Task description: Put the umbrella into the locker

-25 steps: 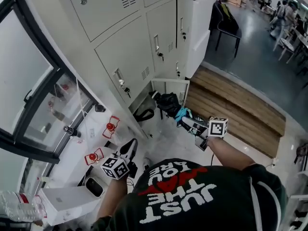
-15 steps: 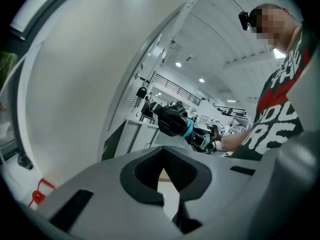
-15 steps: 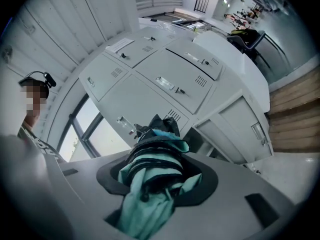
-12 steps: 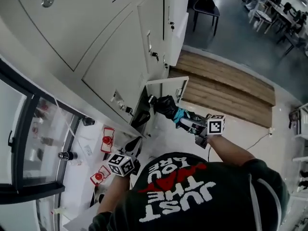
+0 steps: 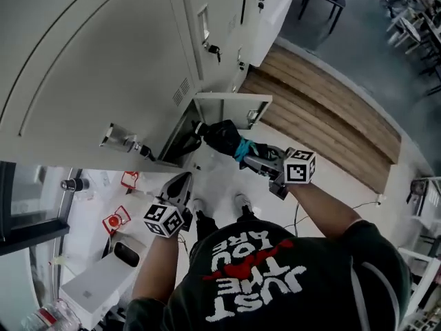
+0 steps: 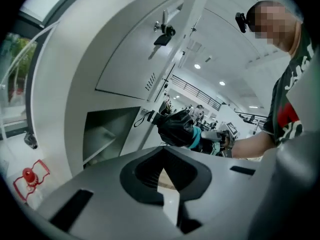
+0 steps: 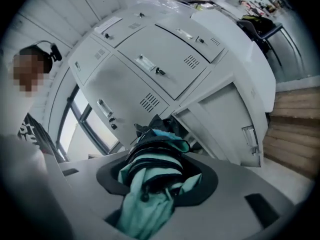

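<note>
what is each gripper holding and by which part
The right gripper holds the folded umbrella by its teal end, the black end toward the open locker. The left gripper holds nothing.

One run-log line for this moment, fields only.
phase: pre-insert | right gripper: fingers shut on umbrella | left gripper: shut, empty | locker door: open, umbrella at opening, not inside

The glossy white floor [image 5: 215, 179] carries the pale grey metal lockers [image 5: 138, 61], two small red-and-white objects [image 5: 116, 221] and a white rectangular box [image 5: 96, 288] at the left, and the person's two light shoes [image 5: 242, 202], and it meets a strip of brown wooden planks [image 5: 324, 116].
</note>
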Motion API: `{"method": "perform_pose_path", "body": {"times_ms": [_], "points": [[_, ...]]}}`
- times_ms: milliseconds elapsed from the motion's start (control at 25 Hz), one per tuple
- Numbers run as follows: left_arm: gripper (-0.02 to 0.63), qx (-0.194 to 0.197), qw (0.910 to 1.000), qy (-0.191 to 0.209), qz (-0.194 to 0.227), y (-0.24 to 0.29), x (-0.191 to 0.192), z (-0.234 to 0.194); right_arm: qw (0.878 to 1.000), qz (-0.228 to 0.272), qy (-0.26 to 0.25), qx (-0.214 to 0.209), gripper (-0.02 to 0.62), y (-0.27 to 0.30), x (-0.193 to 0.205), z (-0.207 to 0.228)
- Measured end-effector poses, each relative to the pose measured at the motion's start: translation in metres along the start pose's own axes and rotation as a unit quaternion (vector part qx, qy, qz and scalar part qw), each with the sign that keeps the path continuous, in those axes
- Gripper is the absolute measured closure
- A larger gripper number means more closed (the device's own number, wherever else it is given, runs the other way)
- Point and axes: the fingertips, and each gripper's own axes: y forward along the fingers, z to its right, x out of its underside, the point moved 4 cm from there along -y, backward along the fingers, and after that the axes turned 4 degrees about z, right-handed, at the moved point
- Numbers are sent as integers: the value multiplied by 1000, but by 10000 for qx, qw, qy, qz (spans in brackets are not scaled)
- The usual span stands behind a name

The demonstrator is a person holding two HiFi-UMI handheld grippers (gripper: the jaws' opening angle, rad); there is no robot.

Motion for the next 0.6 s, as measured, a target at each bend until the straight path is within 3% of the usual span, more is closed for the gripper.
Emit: {"method": "perform_pose_path", "body": {"times_ms": [200, 600], "points": [[598, -370, 9989, -60, 270, 33, 21, -10, 9993, -166, -279, -166, 370, 19, -1, 42], [598, -392, 9980, 171, 473, 59, 53, -36, 9988, -88, -437, -212, 373, 82, 33, 82]]}}
